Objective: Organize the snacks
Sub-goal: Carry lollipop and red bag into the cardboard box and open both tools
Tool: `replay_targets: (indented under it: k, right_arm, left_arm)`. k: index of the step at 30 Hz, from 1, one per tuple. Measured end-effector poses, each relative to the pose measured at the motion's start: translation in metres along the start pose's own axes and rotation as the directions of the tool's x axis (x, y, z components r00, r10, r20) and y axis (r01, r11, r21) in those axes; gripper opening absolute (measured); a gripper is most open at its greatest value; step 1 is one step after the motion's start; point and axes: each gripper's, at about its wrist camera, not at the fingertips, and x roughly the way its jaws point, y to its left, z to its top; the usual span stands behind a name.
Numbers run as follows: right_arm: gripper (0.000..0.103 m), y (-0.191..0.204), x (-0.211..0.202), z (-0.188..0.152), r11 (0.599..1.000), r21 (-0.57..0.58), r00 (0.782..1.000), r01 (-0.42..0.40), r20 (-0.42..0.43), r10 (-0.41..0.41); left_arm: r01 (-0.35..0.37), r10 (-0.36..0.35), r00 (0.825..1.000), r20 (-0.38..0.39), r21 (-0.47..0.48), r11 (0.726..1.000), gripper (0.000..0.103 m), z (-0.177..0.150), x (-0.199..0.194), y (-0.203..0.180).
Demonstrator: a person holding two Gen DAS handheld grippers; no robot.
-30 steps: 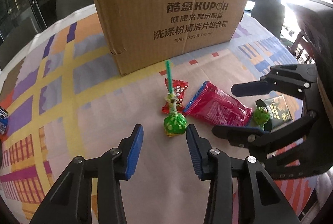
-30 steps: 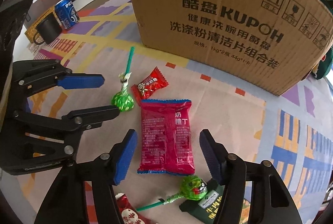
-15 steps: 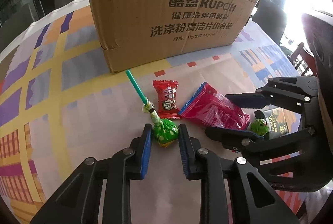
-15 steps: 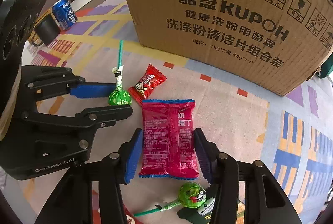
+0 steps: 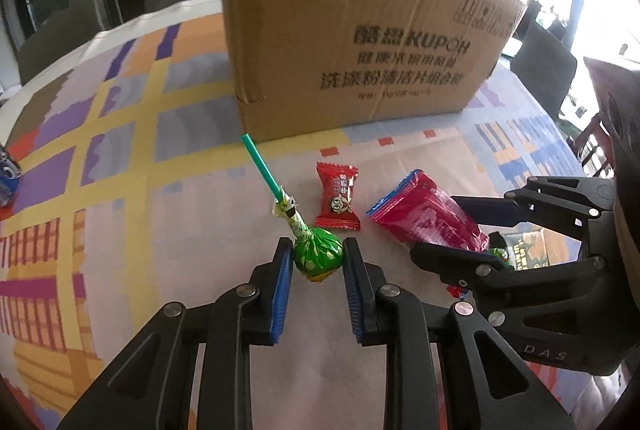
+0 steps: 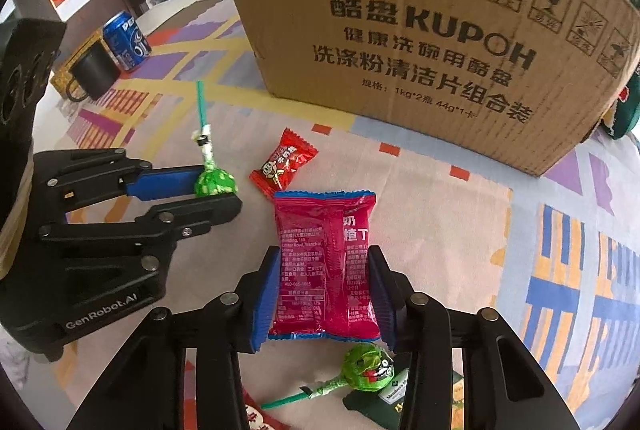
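My left gripper is shut on the head of a green lollipop with a teal stick, lifted a little off the cloth; it also shows in the right wrist view. My right gripper is shut on a red snack packet, seen edge-on in the left wrist view. A small red candy lies between them. A second green lollipop and a dark green packet lie under my right gripper. The open cardboard box stands behind the snacks.
A blue Pepsi can and a black mug stand at the far left of the patterned tablecloth. Dark chairs ring the table. A dark green object sits right of the box.
Both grippers closed from open: the left on the green lollipop, the right on the red packet. The lollipop has tilted and lifted slightly, and both views have risen a little.
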Motion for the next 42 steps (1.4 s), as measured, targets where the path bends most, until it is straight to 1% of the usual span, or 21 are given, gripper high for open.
replay_targets:
  k: [9,19,25,31,37,42]
  right_arm:
    - [0.043,-0.001,-0.029,0.005,1.000,0.019,0.997,-0.005,0.081,0.004]
    - [0.043,-0.003,-0.073,0.009,1.000,0.025,0.981,0.000,0.193,-0.005]
    - [0.043,-0.006,-0.098,0.010,1.000,0.026,0.967,-0.001,0.254,-0.006]
    - [0.043,-0.012,-0.123,0.010,0.999,0.035,0.948,-0.005,0.317,-0.007]
    - [0.043,-0.020,-0.145,0.009,0.999,0.045,0.929,-0.006,0.369,-0.011]
    - [0.043,-0.025,-0.154,0.018,0.998,0.059,0.915,-0.009,0.403,-0.016]
  left_arm:
    - [-0.035,0.039,0.995,0.087,-0.050,0.998,0.026,0.005,-0.039,-0.001]
    - [-0.045,0.054,0.981,0.188,-0.048,0.998,0.026,0.016,-0.079,-0.018]
    - [-0.049,0.057,0.969,0.242,-0.039,0.998,0.026,0.022,-0.101,-0.028]
    - [-0.058,0.060,0.952,0.299,-0.018,0.998,0.026,0.029,-0.122,-0.041]
    - [-0.074,0.074,0.939,0.335,-0.012,0.997,0.026,0.041,-0.133,-0.047]
    - [-0.085,0.084,0.929,0.361,-0.013,0.996,0.026,0.054,-0.139,-0.048]
